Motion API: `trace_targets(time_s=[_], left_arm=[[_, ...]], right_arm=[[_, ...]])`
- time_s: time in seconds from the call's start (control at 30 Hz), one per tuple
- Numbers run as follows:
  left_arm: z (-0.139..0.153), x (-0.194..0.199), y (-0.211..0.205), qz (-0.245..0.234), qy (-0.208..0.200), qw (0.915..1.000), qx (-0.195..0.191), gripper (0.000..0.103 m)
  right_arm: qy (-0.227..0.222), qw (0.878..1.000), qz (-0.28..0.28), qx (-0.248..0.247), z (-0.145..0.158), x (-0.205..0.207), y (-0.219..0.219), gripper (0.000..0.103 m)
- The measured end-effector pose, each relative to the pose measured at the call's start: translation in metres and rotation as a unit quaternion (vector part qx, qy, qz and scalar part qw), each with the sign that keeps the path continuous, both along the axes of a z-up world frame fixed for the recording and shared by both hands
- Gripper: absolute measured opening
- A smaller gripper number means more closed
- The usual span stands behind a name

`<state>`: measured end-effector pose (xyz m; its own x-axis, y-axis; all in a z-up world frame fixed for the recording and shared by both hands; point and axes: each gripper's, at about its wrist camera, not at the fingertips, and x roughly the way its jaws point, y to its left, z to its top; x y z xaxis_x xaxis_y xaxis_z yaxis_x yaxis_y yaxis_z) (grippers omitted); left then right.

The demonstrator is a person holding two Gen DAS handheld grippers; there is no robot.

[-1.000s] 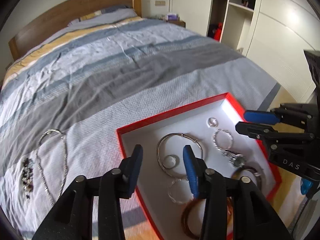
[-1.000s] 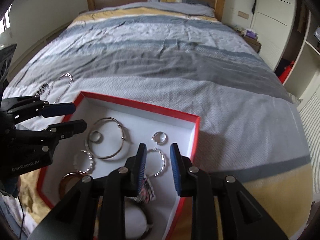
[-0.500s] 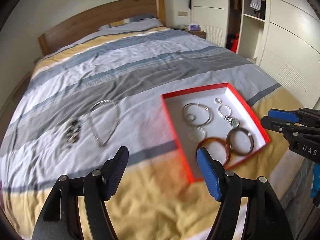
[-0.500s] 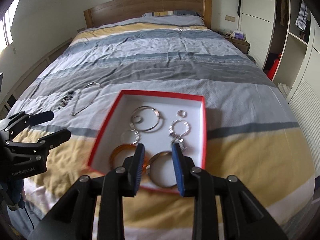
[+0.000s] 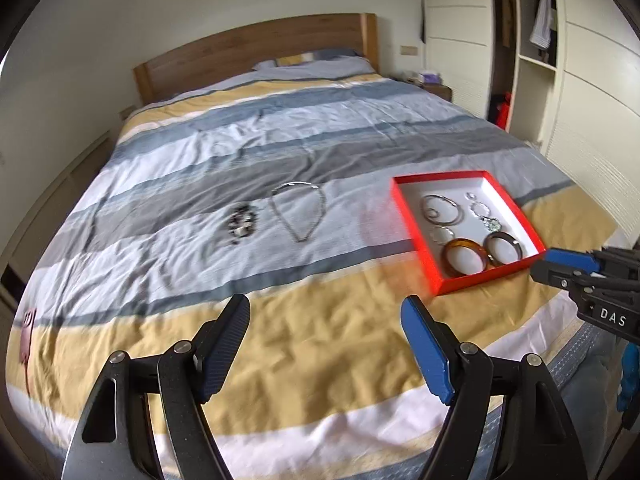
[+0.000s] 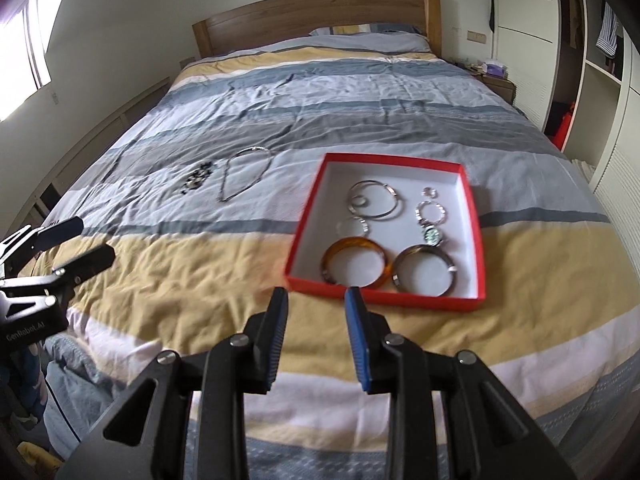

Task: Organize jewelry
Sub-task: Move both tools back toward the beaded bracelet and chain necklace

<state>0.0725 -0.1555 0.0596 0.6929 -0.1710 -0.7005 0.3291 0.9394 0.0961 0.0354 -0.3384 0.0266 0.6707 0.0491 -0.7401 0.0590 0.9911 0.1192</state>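
left tool [image 5: 324, 344]: jaws have just been opening, now wide, nothing btwn them, over the yellow stripe of the bed [image 5: 280, 140].
right tool [image 6: 314, 332]: part-open, gripping nothing, just short of the red box [image 6: 476, 216].
silver chain [image 5: 298, 210]: loose on the bed, well apart from the box; prob. light, limp, slippery, so I'd pinch a bunched bit near the bottom loop.
bead strand [image 5: 240, 222]: beside the chain, floppy; take mid-clump.
bangles [image 6: 356, 266]: in the box, stiff; grip across the rim.

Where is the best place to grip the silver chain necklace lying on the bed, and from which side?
Probably from above, on one side strand of the silver chain necklace. It lies flat in an open loop on the bedcover, clear of the beaded piece, so the gripper's fingers can straddle a single strand.
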Motion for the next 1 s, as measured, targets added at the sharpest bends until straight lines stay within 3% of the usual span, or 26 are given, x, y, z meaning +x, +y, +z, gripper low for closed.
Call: trace_targets(time_s=[0.33,1.0], left_arm=[[0.006,-0.026,0.057,0.067,-0.009,0.9977,-0.013,0.081],[0.003,-0.064,0.140,0.143,-0.035,0.9877,-0.053,0.086]], right_arm=[[-0.003,1.000,0.017,0.006,-0.002,-0.024,0.034,0.029],[-0.002,0.999,0.048,-0.019,-0.001,-0.046,0.101,0.036]])
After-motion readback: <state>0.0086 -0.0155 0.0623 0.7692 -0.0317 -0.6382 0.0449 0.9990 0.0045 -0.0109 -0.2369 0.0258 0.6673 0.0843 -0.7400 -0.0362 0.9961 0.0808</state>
